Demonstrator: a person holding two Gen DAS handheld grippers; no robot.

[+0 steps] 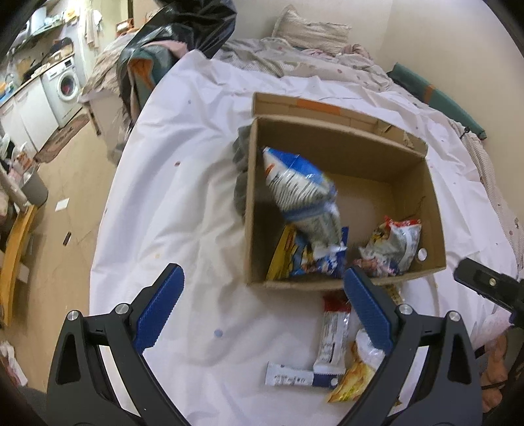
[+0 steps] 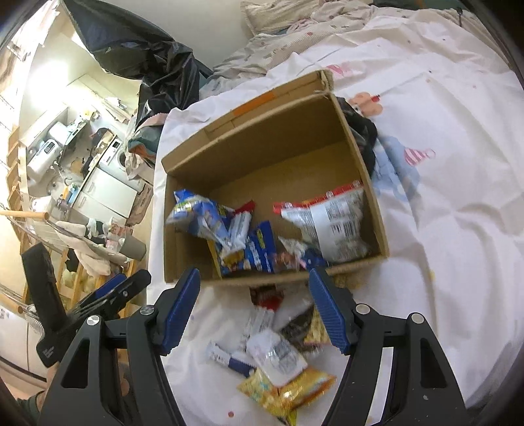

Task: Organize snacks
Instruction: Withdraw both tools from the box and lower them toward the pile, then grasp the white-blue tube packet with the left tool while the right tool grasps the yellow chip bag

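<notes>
An open cardboard box (image 1: 340, 147) (image 2: 262, 137) stands on a white sheet. In it a blurred blue-and-white snack bag (image 1: 301, 186) (image 2: 203, 213) leans at the left, over blue and yellow packets (image 1: 304, 259), and a red-and-white bag (image 1: 393, 242) (image 2: 330, 222) lies at the right. In front of the box lie loose snacks: wrapped bars (image 1: 330, 340) (image 2: 275, 354) and a yellow packet (image 1: 353, 377) (image 2: 288, 390). My left gripper (image 1: 263, 295) is open and empty before the box's near wall. My right gripper (image 2: 253, 288) is open above the loose pile, gripping nothing.
The white sheet (image 1: 183, 203) covers a bed, whose edge drops to the floor (image 1: 65, 209) on the left. A black plastic bag (image 1: 183, 29) (image 2: 157, 65) and pillows (image 1: 311, 32) lie beyond the box. A washing machine (image 1: 64, 87) stands far left.
</notes>
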